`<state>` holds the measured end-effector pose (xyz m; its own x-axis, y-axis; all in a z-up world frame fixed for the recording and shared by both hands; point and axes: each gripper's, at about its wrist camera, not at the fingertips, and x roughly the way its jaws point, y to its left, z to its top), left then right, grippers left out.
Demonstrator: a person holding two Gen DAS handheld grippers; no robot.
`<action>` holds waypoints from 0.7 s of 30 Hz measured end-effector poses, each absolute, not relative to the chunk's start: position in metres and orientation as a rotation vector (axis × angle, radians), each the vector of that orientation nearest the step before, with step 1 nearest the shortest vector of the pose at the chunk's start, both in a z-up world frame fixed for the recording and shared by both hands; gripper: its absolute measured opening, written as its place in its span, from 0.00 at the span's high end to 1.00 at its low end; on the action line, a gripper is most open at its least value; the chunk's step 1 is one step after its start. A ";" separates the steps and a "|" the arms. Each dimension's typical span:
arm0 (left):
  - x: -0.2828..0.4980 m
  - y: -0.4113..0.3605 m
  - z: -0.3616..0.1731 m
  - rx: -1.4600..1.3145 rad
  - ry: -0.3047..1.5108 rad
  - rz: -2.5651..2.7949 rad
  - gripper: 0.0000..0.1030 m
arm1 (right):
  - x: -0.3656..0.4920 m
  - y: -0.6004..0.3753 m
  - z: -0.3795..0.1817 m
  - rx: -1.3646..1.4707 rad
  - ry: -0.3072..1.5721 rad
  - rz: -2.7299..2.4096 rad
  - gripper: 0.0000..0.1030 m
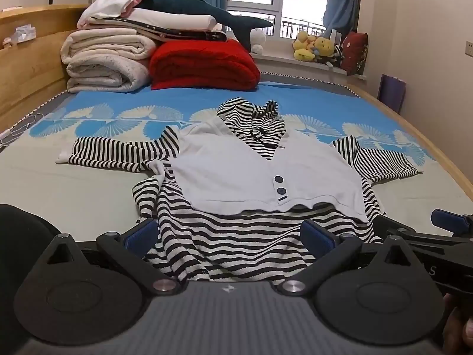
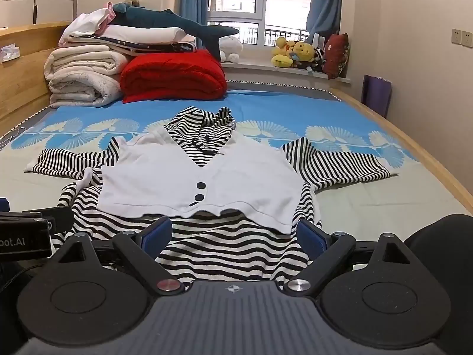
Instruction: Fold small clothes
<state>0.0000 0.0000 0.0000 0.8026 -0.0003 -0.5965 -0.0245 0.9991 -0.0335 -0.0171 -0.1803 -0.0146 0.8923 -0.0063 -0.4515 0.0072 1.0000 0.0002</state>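
A small black-and-white striped hooded top with a white vest front and dark buttons (image 1: 251,177) lies flat on the bed, sleeves spread left and right, hood at the far end; it also shows in the right wrist view (image 2: 201,177). My left gripper (image 1: 230,233) is open over the striped hem's left part, its blue pads either side of the fabric. My right gripper (image 2: 235,233) is open over the hem's right part. The right gripper's fingers (image 1: 449,222) show at the right edge of the left wrist view.
The bed (image 1: 74,195) has a pale sheet with a blue fan pattern. Folded white quilts (image 1: 103,62), a red blanket (image 1: 204,65) and a shark plush (image 1: 207,9) are stacked at the far left. A wooden bed rail (image 2: 414,145) runs along the right.
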 end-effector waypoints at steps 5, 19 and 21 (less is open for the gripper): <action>0.000 0.000 0.000 -0.041 0.642 0.015 0.01 | -0.017 -0.180 -0.014 0.000 0.469 -0.006 0.11; 0.000 0.001 -0.001 -0.042 0.639 0.013 0.01 | -0.017 -0.180 -0.014 0.000 0.471 -0.007 0.11; 0.000 0.000 -0.001 -0.043 0.638 0.013 0.01 | -0.017 -0.180 -0.015 0.001 0.471 -0.007 0.11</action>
